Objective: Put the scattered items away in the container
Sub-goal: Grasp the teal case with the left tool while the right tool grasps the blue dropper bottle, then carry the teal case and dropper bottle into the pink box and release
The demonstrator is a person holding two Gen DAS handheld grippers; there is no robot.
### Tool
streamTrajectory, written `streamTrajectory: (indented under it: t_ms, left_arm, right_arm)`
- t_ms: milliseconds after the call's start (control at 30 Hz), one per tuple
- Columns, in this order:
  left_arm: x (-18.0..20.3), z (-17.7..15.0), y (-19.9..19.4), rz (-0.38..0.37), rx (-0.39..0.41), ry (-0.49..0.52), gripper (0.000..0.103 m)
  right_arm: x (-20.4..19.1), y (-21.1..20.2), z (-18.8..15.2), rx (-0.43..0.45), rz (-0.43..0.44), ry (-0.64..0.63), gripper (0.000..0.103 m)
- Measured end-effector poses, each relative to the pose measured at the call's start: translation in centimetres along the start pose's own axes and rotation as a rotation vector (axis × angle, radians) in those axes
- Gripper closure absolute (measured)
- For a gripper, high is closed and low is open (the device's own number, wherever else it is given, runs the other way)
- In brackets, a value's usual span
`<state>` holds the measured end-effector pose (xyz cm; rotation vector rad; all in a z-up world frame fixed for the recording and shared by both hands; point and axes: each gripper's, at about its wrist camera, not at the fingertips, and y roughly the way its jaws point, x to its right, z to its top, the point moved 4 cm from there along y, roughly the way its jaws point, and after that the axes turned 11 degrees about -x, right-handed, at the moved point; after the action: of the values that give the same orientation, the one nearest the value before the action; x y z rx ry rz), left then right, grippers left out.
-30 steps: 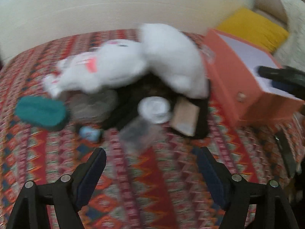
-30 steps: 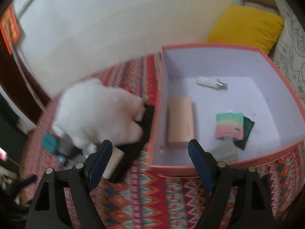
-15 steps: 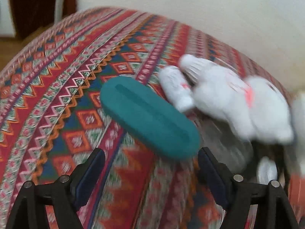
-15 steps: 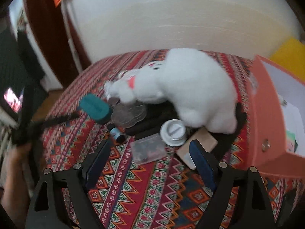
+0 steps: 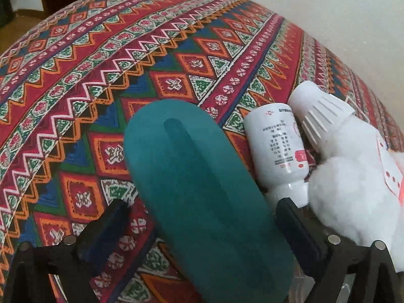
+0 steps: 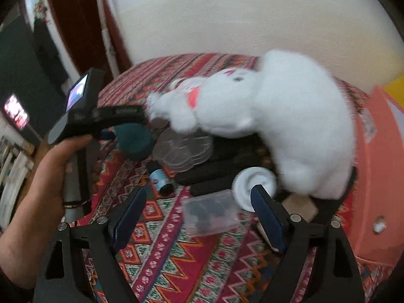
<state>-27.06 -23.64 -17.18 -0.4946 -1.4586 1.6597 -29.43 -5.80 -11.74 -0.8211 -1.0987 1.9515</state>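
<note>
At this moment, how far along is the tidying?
Done: nothing these views confirm; the orange box shows only its outer wall.

In hand: nothing is gripped. The left tool stands open astride the teal case, its jaws having just widened. The right tool hangs open over the clear plastic box.

Left: white plush toy, white bottle, white lid, small blue roll.

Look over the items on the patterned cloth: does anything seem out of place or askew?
Yes. The white plush toy sprawls across a jumble of black items and clear lids rather than lying flat on the cloth. Two white bottles lie tipped on their sides against it, beside the teal case.
</note>
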Motion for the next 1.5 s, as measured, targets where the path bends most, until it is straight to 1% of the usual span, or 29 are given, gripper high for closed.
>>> streamTrajectory:
  t_ms: [67,133,167,200,267,300,367,433,533,633,733,767,800,833,867,900,933,1000,1067,1133,1167,1200,1233,1400,1500]
  left_arm:
    - [-0.2,-0.2,-0.1,-0.014,-0.003,0.034,0.007]
    - [-0.4,-0.6,-0.5,-0.048,-0.021,0.063,0.014]
    - [-0.4,-0.9,-0.9,-0.054,-0.031,0.079,0.02]
    - [-0.5,-1.2,-1.2,-0.051,-0.039,0.101,0.025]
    - [-0.8,-1.9,-1.9,-0.041,-0.055,0.148,0.03]
    - [-1.0,-2.3,-2.4,-0.022,-0.058,0.177,0.032]
    - [-1.6,-2.7,-3.1,0.002,-0.064,0.216,0.033]
    - [-2.3,-2.8,-3.4,0.014,-0.071,0.243,0.033]
    - [-2.7,-2.7,-3.7,-0.019,-0.078,0.254,0.033]
    - [-2.2,-1.9,-3.6,-0.011,-0.049,0.292,0.033]
    - [-1.7,-1.0,-3.3,-0.008,-0.039,0.306,0.031]
    - [-1.6,-0.9,-3.2,-0.006,-0.039,0.309,0.03]
    - [-1.3,-1.0,-3.3,-0.001,-0.037,0.323,0.03]
    - [-1.1,-1.1,-3.3,0.004,-0.034,0.338,0.03]
    - [-0.7,-1.4,-3.3,0.011,-0.029,0.361,0.029]
    - [-0.4,-1.5,-3.2,0.017,-0.027,0.381,0.026]
    - [-0.2,-1.6,-3.1,0.022,-0.027,0.4,0.024]
    - [-0.2,-2.0,-2.5,0.02,-0.051,0.427,0.015]
    - [-0.4,-2.2,-1.1,0.045,-0.085,0.44,0.014]
    - [-0.8,-2.0,-0.1,0.08,-0.08,0.434,0.015]
    - [-0.8,-1.9,-0.2,0.086,-0.058,0.432,0.018]
    - [-0.8,-1.8,-0.5,0.084,-0.044,0.427,0.034]
    - [-0.8,-1.8,-0.7,0.062,-0.047,0.427,0.036]
    - [-1.6,-2.3,-1.8,0.023,-0.071,0.38,0.036]
    - [-1.9,-3.0,-3.5,-0.002,-0.047,0.369,0.036]
  right_arm:
    - [-1.2,1.5,-0.1,-0.027,0.021,-0.039,0.018]
    - [-2.5,3.2,-0.1,-0.052,0.021,-0.092,0.024]
    - [-3.1,3.9,-0.1,-0.063,0.02,-0.118,0.027]
    - [-3.7,4.7,0.0,-0.073,0.02,-0.145,0.029]
    - [-4.5,5.7,0.3,-0.078,0.019,-0.179,0.032]
    - [-4.8,6.2,0.5,-0.077,0.009,-0.192,0.032]
    - [-5.2,7.0,0.9,-0.073,-0.022,-0.215,0.034]
    - [-5.6,7.6,1.3,-0.07,-0.02,-0.237,0.035]
    - [-5.9,8.8,1.8,-0.078,-0.024,-0.256,0.037]
    - [-6.2,10.2,2.1,-0.095,-0.031,-0.258,0.038]
    - [-6.7,11.5,2.1,-0.11,-0.057,-0.291,0.044]
    - [-6.8,11.7,2.0,-0.11,-0.056,-0.299,0.051]
    - [-6.8,11.9,2.0,-0.112,-0.045,-0.299,0.055]
    - [-6.8,12.1,2.0,-0.113,-0.037,-0.299,0.056]
    - [-6.9,12.1,2.0,-0.11,-0.035,-0.301,0.061]
    - [-6.9,12.0,2.0,-0.108,-0.032,-0.308,0.078]
    - [-7.0,11.9,2.0,-0.109,-0.024,-0.311,0.077]
    - [-7.3,11.8,1.9,-0.117,-0.01,-0.31,0.077]
    - [-7.7,11.7,1.6,-0.125,0.001,-0.317,0.077]
    - [-8.3,11.4,1.3,-0.121,0.007,-0.332,0.077]
    - [-8.5,11.2,1.1,-0.12,0.01,-0.337,0.077]
    - [-8.7,11.1,1.0,-0.119,0.013,-0.342,0.077]
    - [-8.8,10.9,0.9,-0.117,0.017,-0.345,0.077]
    - [-9.0,9.4,0.8,-0.088,0.058,-0.332,0.078]
    - [-8.8,8.0,0.6,-0.073,0.063,-0.312,0.078]
